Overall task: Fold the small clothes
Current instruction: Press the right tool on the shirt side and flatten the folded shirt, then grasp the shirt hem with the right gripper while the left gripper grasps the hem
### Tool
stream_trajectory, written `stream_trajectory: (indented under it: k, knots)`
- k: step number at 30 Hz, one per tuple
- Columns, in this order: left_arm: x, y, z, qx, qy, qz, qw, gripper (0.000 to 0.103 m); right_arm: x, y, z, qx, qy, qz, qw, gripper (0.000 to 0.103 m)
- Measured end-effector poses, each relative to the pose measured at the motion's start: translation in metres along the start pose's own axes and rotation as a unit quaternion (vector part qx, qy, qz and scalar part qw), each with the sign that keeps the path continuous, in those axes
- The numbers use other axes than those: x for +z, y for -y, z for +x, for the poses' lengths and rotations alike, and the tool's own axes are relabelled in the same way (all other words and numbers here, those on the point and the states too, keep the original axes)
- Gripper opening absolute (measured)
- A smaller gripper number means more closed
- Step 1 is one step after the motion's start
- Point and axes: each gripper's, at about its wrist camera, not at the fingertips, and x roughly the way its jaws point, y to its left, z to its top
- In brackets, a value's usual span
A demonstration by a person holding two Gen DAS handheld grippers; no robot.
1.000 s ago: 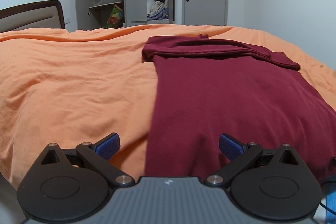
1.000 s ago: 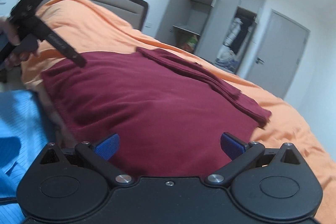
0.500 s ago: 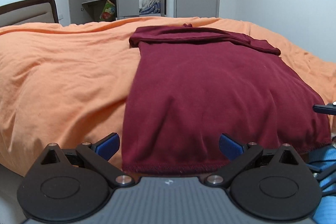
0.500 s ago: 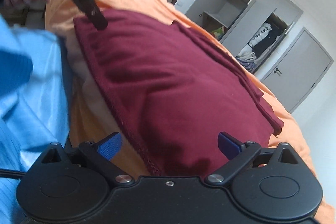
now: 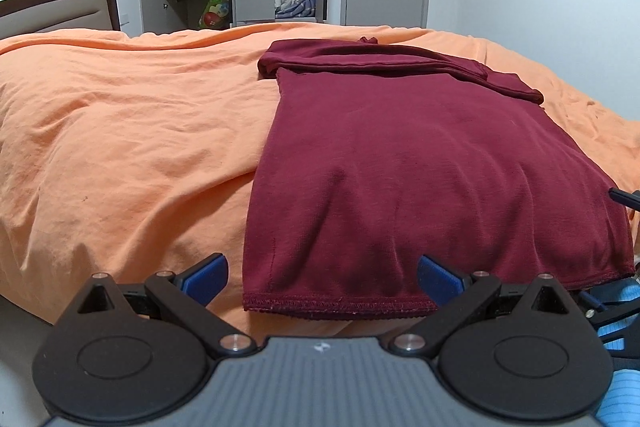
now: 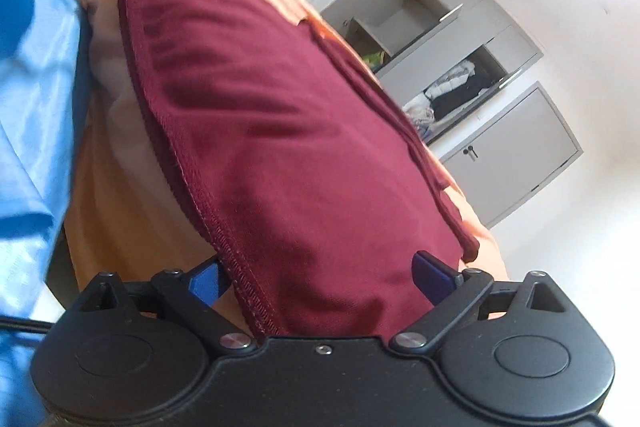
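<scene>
Maroon shirt (image 5: 420, 163) flat on the orange bed (image 5: 120, 131), sleeves already folded across the far end, hem (image 5: 340, 305) hanging at the near bed edge. Left gripper (image 5: 322, 275) facing the hem's left corner, jaws spread, pinching nothing. Right gripper (image 6: 316, 277) tilted at the hem's right corner, jaws spread astride the stitched edge. Best done by pinching both corners through all layers, level with each other, then lifting evenly toward the collar.
</scene>
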Motion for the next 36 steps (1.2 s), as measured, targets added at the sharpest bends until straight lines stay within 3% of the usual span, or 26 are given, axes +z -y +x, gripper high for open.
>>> stream_trajectory:
  k: [1, 6, 8, 10, 13, 19, 27, 32, 36]
  knots:
    - [0.000, 0.000, -0.001, 0.000, 0.001, 0.001, 1.0000, 0.103, 0.000, 0.003, -0.004, 0.009, 0.005, 0.007, 1.000, 0.084]
    - [0.000, 0.003, -0.007, -0.012, 0.014, 0.005, 0.9998, 0.103, -0.001, 0.015, -0.023, 0.022, 0.050, 0.023, 0.998, 0.077]
    - [-0.001, 0.003, -0.011, -0.024, 0.021, 0.007, 0.9995, 0.103, 0.000, 0.017, -0.032, 0.025, 0.066, 0.021, 0.997, 0.065]
    - [-0.002, 0.004, -0.017, -0.042, 0.029, 0.007, 0.9987, 0.103, 0.002, 0.021, -0.036, 0.034, 0.077, 0.026, 0.996, 0.033]
    - [-0.005, 0.008, -0.028, -0.072, 0.044, 0.016, 0.9963, 0.103, 0.003, 0.028, -0.044, 0.036, 0.098, 0.049, 0.993, 0.015]
    - [-0.011, 0.030, -0.040, -0.100, 0.088, 0.081, 0.9878, 0.103, 0.018, 0.058, -0.047, 0.048, 0.113, 0.113, 0.986, 0.013]
    - [-0.017, 0.061, -0.014, -0.033, 0.099, 0.164, 0.9809, 0.102, 0.026, 0.090, -0.055, 0.053, 0.119, 0.183, 0.974, 0.010]
    - [-0.015, 0.058, -0.009, 0.009, 0.121, 0.186, 0.9750, 0.084, 0.028, 0.096, -0.056, 0.047, 0.118, 0.193, 0.973, 0.010]
    - [-0.017, 0.054, -0.015, 0.022, 0.145, 0.209, 0.9668, 0.053, 0.028, 0.091, -0.055, 0.047, 0.115, 0.185, 0.975, 0.010]
